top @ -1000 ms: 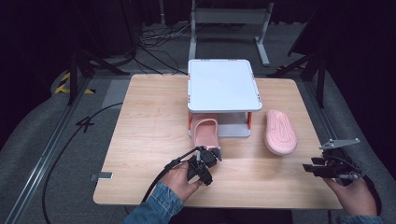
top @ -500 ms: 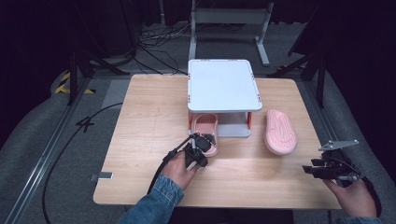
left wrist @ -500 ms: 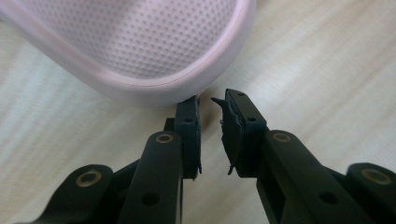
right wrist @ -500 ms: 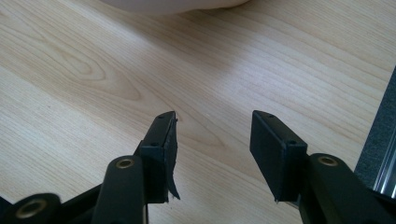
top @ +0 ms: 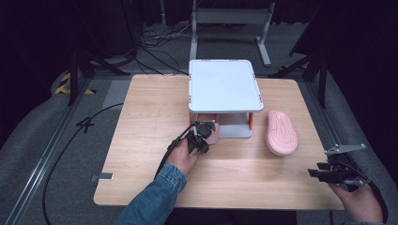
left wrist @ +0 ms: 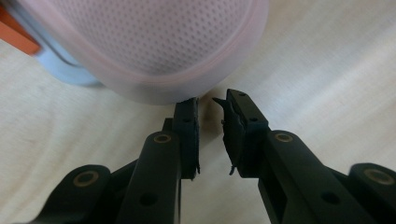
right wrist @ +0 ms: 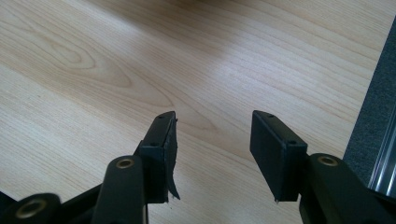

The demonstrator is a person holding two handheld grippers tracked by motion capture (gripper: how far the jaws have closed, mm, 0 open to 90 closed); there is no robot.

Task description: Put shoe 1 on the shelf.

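Note:
A pink slipper (top: 212, 135) lies at the front of the white two-level shelf (top: 224, 84), its far part under the top board. In the left gripper view its perforated heel (left wrist: 154, 42) looms close. My left gripper (top: 206, 128) (left wrist: 210, 100) has its tips against that heel; the jaws have just been closing and stand a narrow gap apart with nothing between them. A second pink slipper (top: 280, 132) lies sole up to the right of the shelf. My right gripper (top: 313, 173) (right wrist: 212, 116) hovers open and empty over the table's front right corner.
The wooden table (top: 141, 108) has bare room on its left half and along its front. The shelf's orange leg (left wrist: 16, 35) and pale foot (left wrist: 65, 72) stand just left of the slipper. Dark floor with cables surrounds the table.
My left hand has moved forward toward the shelf, and the pink slipper has slid further in under the shelf. The right hand has kept still.

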